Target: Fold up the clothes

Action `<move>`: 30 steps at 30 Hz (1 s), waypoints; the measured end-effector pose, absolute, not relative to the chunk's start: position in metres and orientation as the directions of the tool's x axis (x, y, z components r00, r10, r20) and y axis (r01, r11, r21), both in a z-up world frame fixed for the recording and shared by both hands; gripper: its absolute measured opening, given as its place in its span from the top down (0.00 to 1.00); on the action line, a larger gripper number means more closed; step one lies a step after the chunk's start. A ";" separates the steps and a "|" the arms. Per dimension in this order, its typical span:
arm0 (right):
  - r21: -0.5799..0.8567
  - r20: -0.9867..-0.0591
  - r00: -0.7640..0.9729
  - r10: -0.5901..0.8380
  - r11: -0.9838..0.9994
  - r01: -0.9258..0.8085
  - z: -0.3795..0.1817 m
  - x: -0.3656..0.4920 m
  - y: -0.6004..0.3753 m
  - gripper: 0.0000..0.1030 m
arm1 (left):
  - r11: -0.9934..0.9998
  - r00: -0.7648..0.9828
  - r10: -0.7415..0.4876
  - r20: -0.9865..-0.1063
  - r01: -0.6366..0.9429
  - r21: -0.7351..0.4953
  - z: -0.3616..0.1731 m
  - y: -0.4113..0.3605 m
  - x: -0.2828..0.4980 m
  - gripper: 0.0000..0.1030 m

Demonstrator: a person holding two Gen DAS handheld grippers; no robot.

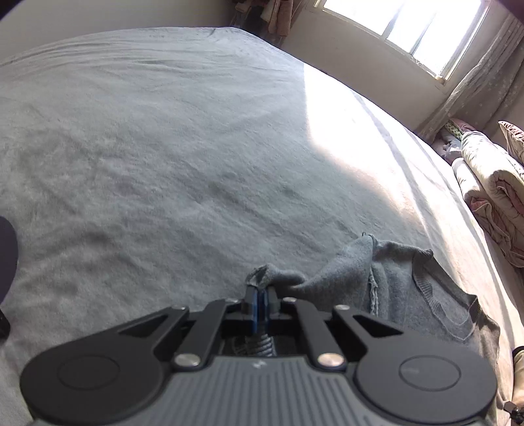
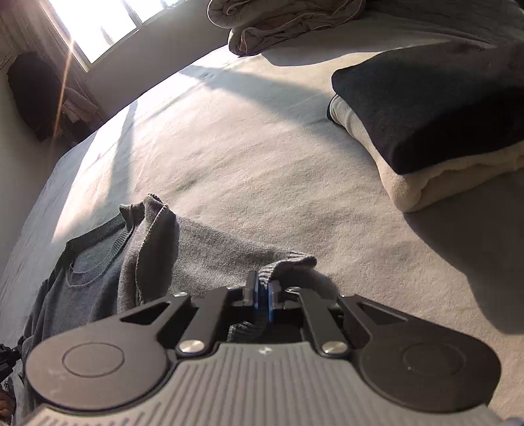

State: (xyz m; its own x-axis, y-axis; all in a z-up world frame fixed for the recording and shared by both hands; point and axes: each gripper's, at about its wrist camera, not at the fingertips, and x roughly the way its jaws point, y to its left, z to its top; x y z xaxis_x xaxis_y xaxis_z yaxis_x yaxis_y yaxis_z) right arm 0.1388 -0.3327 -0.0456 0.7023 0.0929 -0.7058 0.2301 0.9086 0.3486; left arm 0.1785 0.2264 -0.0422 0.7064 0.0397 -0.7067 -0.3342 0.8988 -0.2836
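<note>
A grey knit sweater [image 1: 402,281] lies on the bed [image 1: 163,147], its neckline showing to the right in the left wrist view. My left gripper [image 1: 260,295] is shut on a bunched edge of the sweater, with fabric sticking out past the jaws. In the right wrist view the same sweater [image 2: 203,249] lies to the left with its ribbed collar visible. My right gripper [image 2: 262,288] is shut on a ribbed edge of the sweater, held just above the bed [image 2: 262,147].
A stack of folded clothes, dark on cream [image 2: 425,131], sits at the right in the right wrist view. Rumpled quilts [image 1: 491,196] lie beside the bed below a bright window [image 1: 409,23]. A quilt [image 2: 278,23] lies at the far end.
</note>
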 end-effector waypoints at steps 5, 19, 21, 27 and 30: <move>0.216 -0.697 0.717 -0.007 0.952 0.218 -0.032 0.147 -0.340 0.95 | 0.903 0.709 0.208 -0.674 -0.404 -0.146 -0.016 0.247 0.207 0.97; 0.148 -0.696 0.717 -0.037 0.970 0.193 -0.044 0.157 -0.346 0.94 | 0.985 0.771 0.082 -0.632 -0.159 -0.066 -0.016 0.170 0.239 0.44; 0.126 -0.705 0.708 -0.044 0.974 0.186 -0.044 0.158 -0.346 0.93 | 0.997 0.780 0.036 -0.625 -0.067 -0.026 -0.020 0.148 0.250 0.42; 0.055 -0.684 0.728 -0.050 0.991 0.119 -0.029 0.156 -0.341 0.82 | 0.998 0.760 -0.063 -0.647 0.067 -0.019 -0.039 0.123 0.279 0.39; 0.064 -0.659 0.752 0.007 0.997 0.047 -0.019 0.166 -0.335 0.58 | 0.994 0.753 -0.084 -0.653 0.106 -0.005 -0.050 0.117 0.289 0.39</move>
